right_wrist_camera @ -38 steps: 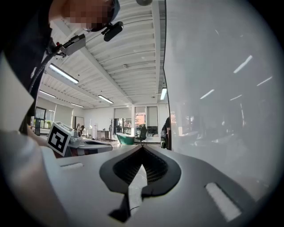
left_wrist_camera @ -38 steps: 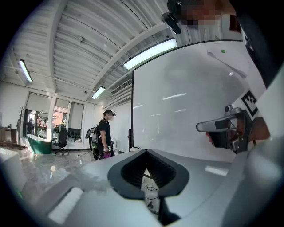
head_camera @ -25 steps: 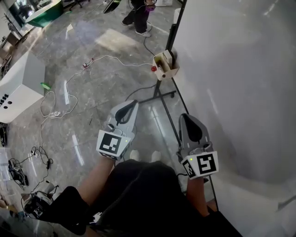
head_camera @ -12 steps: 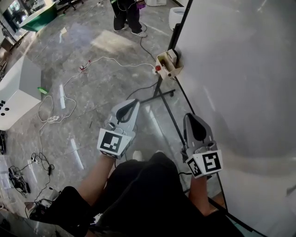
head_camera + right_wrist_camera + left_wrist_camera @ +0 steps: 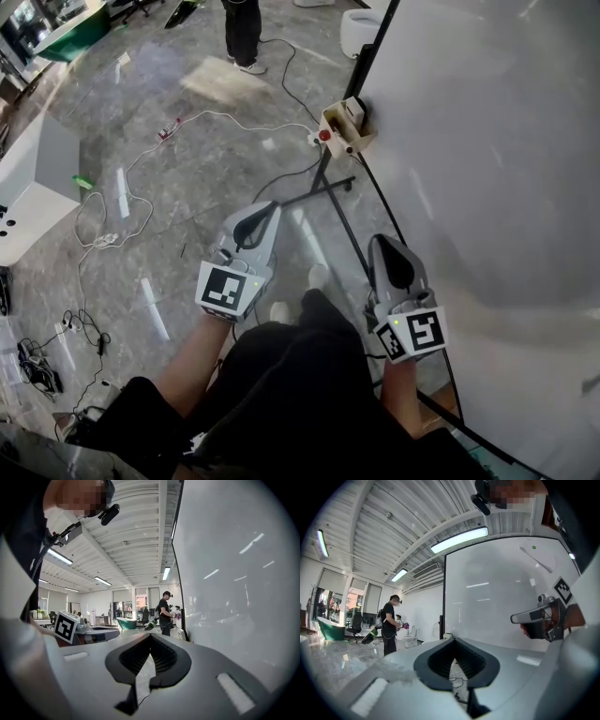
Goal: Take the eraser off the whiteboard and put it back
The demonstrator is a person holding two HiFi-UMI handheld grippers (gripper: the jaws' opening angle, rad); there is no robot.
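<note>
The whiteboard (image 5: 487, 141) fills the right of the head view. On its black frame hangs a small wooden holder (image 5: 345, 127) with a pale block in it and a red knob; I cannot tell whether the block is the eraser. My left gripper (image 5: 273, 206) is shut and empty over the floor, well short of the holder. Close beside the board's lower edge my right gripper (image 5: 379, 240) is also shut and empty. The left gripper view shows its own closed tips (image 5: 453, 638), the board (image 5: 497, 597) and the right gripper (image 5: 516, 618). In the right gripper view the closed tips (image 5: 150, 634) run along the board (image 5: 225, 573).
The board's stand foot (image 5: 323, 192) stretches across the marble floor. White cables (image 5: 216, 117) trail over the floor on the left, near a white cabinet (image 5: 28, 206). A person (image 5: 242, 33) stands at the back, beside a white toilet (image 5: 358, 28).
Both grippers have stayed shut and sunk a little beside the board. The holder has slid slightly right in the head view. The person at the back has stepped to the left.
</note>
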